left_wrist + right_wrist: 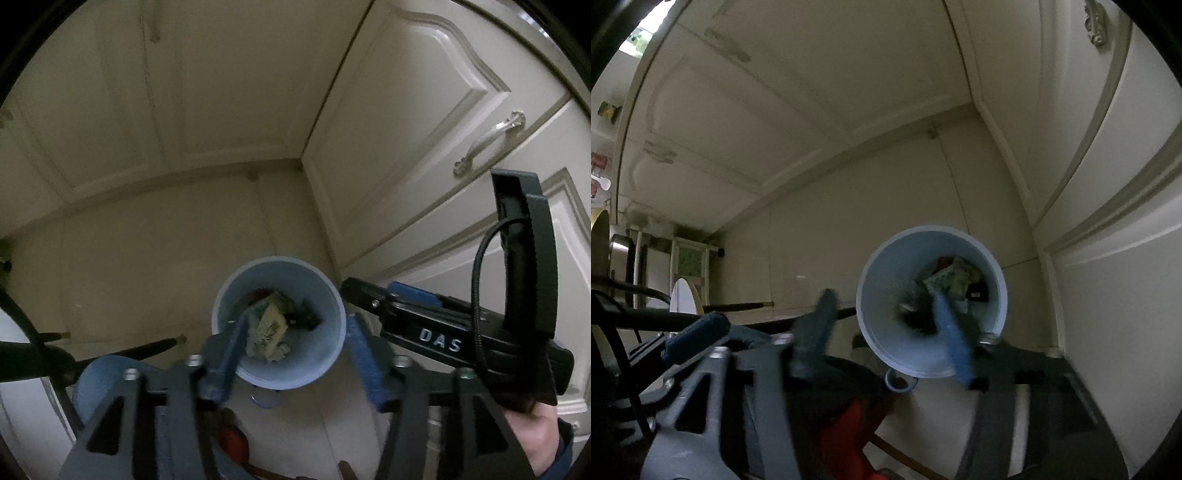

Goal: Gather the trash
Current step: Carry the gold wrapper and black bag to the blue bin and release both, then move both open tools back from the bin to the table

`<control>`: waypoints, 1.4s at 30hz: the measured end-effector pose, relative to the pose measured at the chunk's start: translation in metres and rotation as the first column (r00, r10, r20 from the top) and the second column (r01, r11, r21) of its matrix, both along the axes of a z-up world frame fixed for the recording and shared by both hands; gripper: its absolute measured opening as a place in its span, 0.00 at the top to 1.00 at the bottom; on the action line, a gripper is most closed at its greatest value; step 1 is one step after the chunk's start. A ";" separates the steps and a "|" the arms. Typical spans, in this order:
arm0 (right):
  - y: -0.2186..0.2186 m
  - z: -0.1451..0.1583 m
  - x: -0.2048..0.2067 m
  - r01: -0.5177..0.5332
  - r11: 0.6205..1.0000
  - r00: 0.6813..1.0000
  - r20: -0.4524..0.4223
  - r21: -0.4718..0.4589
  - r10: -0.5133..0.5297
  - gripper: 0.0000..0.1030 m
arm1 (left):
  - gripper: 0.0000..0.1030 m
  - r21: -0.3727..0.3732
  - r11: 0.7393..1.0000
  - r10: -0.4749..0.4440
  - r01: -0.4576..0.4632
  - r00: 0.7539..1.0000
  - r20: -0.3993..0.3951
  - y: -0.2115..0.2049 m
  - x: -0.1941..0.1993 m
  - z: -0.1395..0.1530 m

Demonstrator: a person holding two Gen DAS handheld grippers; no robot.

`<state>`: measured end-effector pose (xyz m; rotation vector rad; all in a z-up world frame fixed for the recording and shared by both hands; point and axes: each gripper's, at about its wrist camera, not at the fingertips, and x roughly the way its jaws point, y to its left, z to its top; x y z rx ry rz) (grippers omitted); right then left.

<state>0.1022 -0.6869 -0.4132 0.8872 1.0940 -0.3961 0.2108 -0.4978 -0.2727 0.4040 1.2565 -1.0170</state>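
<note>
Bin (279,325): pale blue, upright on the floor in a corner of cream cabinet doors, directly below both hand-held grippers; placed there, probably, so scraps can drop straight in.
Trash (267,330): crumpled paper and dark scraps at the bottom of the bin, beyond the fingertips of both tools; already collected, by the look of it.
Left hand-held gripper (293,341): jaws apart at a middling width, nothing between them; one blue finger over the bin mouth, the other just outside the rim.
Right hand-held gripper (884,325): jaws likewise apart and empty; blue finger (951,339) hanging inside the bin opening, grey finger outside the rim, blurred.
Reason for pose: both tools aimed steeply down over the opening, fitting a release into the bin.
Hand (535,439): gripping the right tool's handle, just beside the left gripper, sleeve at the wrist.
Loop (901,382): small blue ring at the bin's near edge, below the right gripper.
</note>
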 end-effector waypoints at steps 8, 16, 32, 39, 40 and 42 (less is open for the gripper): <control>-0.011 0.005 -0.014 0.096 0.995 0.995 -0.032 -0.035 -0.097 0.00 | 0.17 0.002 0.998 0.055 -0.055 0.991 0.119 0.002 -0.007 0.012; -0.007 0.043 -0.021 0.152 0.987 0.988 0.022 -0.055 -0.151 0.00 | 0.12 -0.088 0.993 0.095 -0.080 0.979 0.183 0.024 -0.024 0.056; 0.049 0.218 0.001 0.116 0.960 0.955 0.294 -0.254 -0.038 0.00 | 0.02 -0.390 0.908 0.305 -0.150 0.876 0.373 0.170 -0.057 0.198; 0.118 0.281 0.033 0.017 0.942 0.921 0.371 -0.336 0.117 0.00 | 0.01 -0.461 0.843 0.475 -0.276 0.785 0.397 0.263 -0.070 0.233; 0.130 0.291 0.039 -0.003 0.936 0.913 0.381 -0.351 0.145 0.00 | 0.01 -0.465 0.834 0.497 -0.296 0.770 0.400 0.274 -0.072 0.235; 0.154 0.310 0.052 -0.044 0.925 0.893 0.400 -0.377 0.206 0.00 | 0.01 -0.476 0.815 0.537 -0.330 0.738 0.409 0.299 -0.077 0.241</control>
